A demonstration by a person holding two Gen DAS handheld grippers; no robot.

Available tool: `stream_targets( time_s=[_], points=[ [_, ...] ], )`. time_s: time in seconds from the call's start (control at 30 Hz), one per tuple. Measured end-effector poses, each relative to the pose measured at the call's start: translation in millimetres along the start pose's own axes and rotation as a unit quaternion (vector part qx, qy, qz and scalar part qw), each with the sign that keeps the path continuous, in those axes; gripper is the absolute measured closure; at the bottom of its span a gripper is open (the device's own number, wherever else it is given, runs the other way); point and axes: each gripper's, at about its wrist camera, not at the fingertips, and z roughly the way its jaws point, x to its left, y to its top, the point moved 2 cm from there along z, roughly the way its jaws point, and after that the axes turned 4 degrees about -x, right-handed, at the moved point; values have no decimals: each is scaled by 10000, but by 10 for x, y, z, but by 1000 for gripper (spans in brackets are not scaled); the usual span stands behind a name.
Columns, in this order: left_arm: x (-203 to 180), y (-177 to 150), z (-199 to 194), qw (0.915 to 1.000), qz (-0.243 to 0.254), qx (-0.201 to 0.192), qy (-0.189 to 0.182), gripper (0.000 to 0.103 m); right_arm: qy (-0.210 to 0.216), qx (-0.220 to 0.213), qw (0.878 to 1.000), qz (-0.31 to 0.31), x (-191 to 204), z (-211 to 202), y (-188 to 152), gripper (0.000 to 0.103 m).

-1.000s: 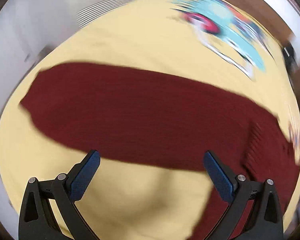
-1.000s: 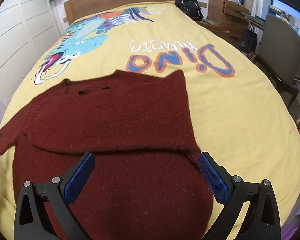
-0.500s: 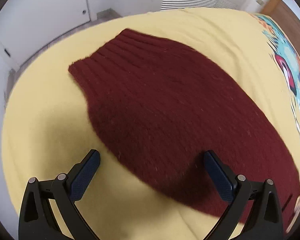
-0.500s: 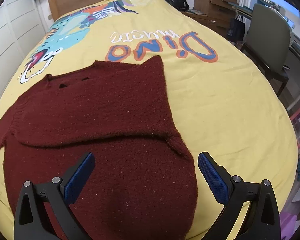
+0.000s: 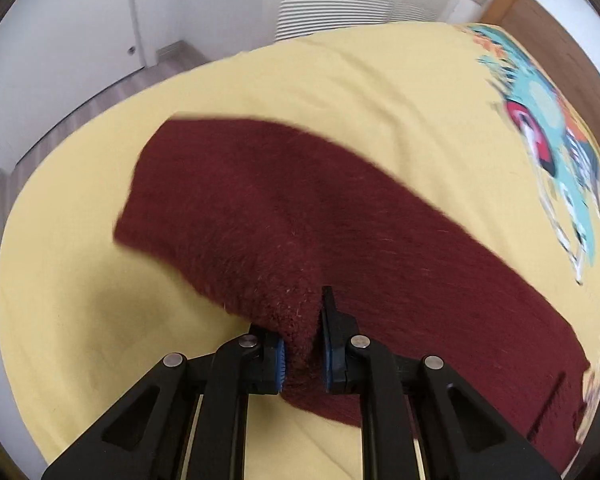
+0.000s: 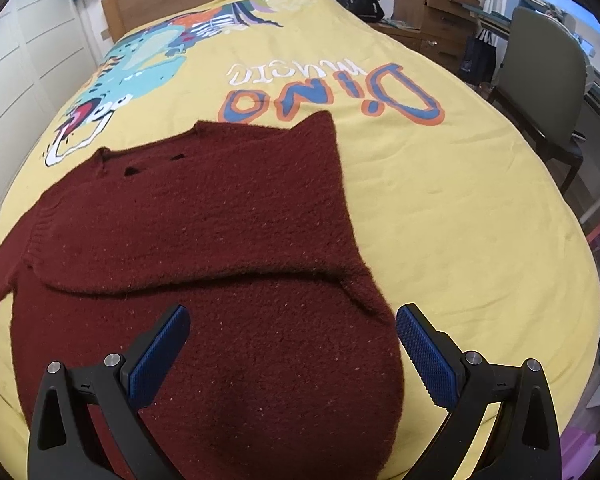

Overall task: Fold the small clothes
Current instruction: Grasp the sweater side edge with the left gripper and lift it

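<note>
Left claw pinched tight on the maroon sweater edge, knit bunched betw pads; right claw wide open, hovering over the hem w/ nothing in it. Sweater lies spread on the yellow bed. Risk: thin bite on fuzzy knit slips mid-lift, fold lands crooked.
</note>
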Motion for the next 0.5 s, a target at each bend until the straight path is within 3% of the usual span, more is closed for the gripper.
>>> stream_targets(
  time_s=[0.23,0.5],
  points=[
    [-705,-87,-510,9945,942,-186,-429,92,-14,-82,10000,-27,-49,-36,120,1],
    [-1817,-699,-1032,9731,2004,-175,-1127,93,167,-241,9995,-69,-46,-49,509,1]
  ],
)
